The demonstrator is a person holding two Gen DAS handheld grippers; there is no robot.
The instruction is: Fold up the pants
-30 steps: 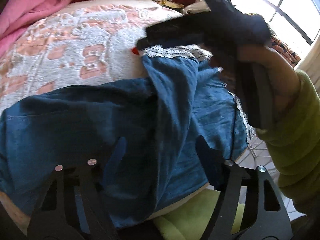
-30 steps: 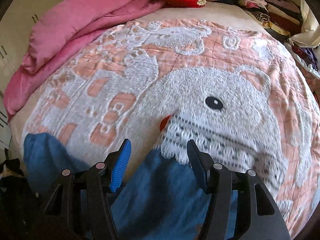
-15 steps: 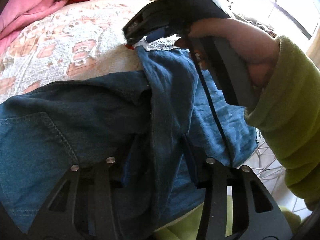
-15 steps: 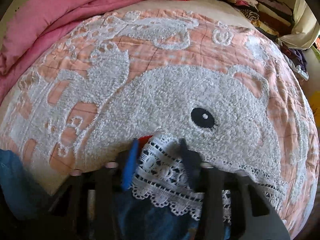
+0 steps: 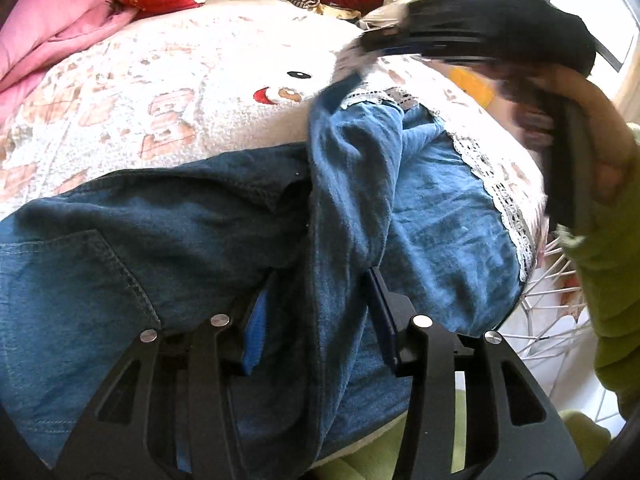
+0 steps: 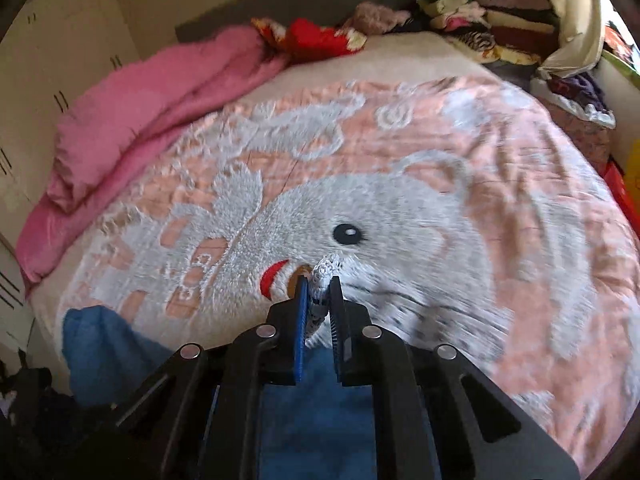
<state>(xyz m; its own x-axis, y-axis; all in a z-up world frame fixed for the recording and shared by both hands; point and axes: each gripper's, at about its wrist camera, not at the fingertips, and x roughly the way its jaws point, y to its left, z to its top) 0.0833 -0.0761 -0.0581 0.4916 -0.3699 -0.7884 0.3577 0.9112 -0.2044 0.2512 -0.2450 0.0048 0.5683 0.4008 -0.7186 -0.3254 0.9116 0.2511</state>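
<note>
the blue denim pants (image 5: 192,240) lie across the near edge of the bed, on a pink-and-white plush blanket (image 6: 400,200) with a bear face. their long axis runs from the waist end, low and left in the left wrist view, up and right to the lace-trimmed hems (image 5: 500,196). one leg is bunched into a long ridge that climbs from between the left jaws toward the right gripper (image 5: 360,46), so the cloth hangs strung between the two tools.

the right gripper (image 6: 320,300) is the one at the hem end: its jaws have just been closing and now stand nearly together, pinching a tuft of the white lace hem (image 6: 324,276) that pokes up between the blue pads. in the left wrist view the hand (image 5: 580,120) holding that tool, in a green sleeve, is blurred.

the left gripper (image 5: 316,312) sits nearer the crotch and seat. its jaws have closed to a middling gap with the denim ridge between them; the fabric fills the gap, so i judge it gripped.

the fold likely turns on carrying the pinched hem along that axis, back toward the waist, while the left end holds
</note>
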